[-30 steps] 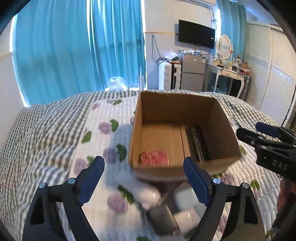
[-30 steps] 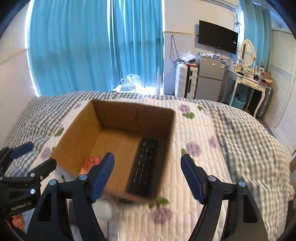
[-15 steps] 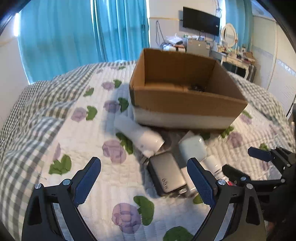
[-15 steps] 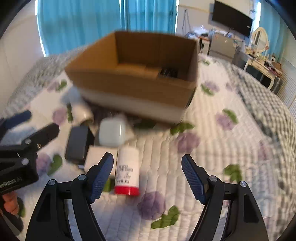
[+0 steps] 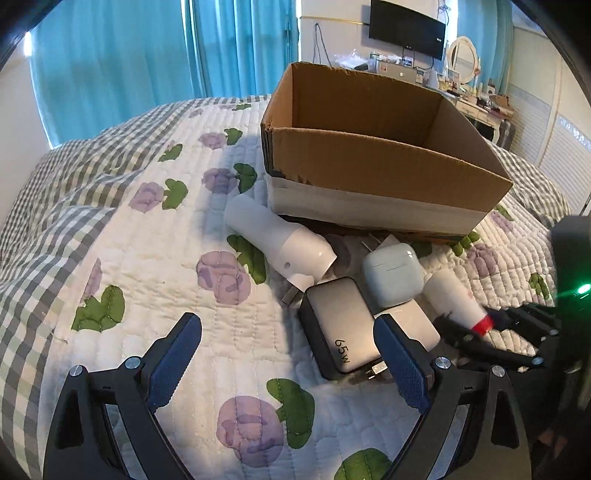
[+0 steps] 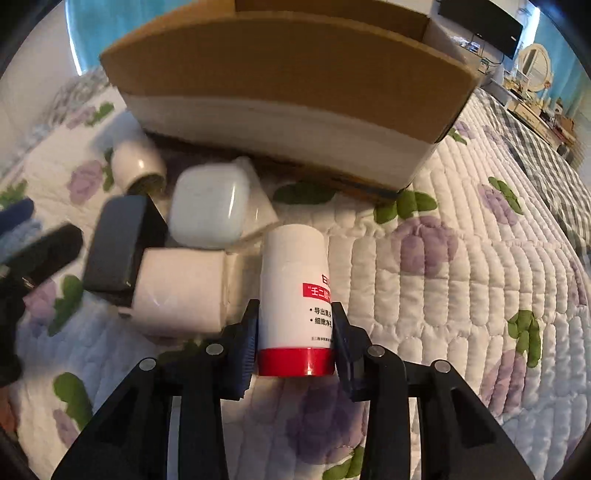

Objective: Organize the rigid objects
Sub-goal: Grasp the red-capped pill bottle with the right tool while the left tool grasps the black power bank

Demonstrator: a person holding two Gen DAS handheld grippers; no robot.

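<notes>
A white bottle with a red cap [image 6: 295, 295] lies on the quilt, and my right gripper [image 6: 295, 332] is shut on it near the cap end; it also shows in the left wrist view [image 5: 456, 297]. Beside it lie a white earbud case [image 6: 208, 205], a white block charger [image 6: 181, 295], a dark 65W charger [image 5: 341, 326] and a white cylinder [image 5: 277, 240]. The open cardboard box [image 5: 369, 173] stands just behind them. My left gripper [image 5: 288, 354] is open and empty, low over the quilt in front of the dark charger.
The floral quilt [image 5: 147, 258] covers the bed, with a checked blanket [image 5: 44, 206] on the left. Blue curtains [image 5: 129, 55], a wall television [image 5: 406, 26] and a dressing table [image 5: 480, 99] stand beyond the bed.
Both grippers have dropped from above the box to the pile in front of it. My right gripper has moved in and closed on the red-capped bottle.
</notes>
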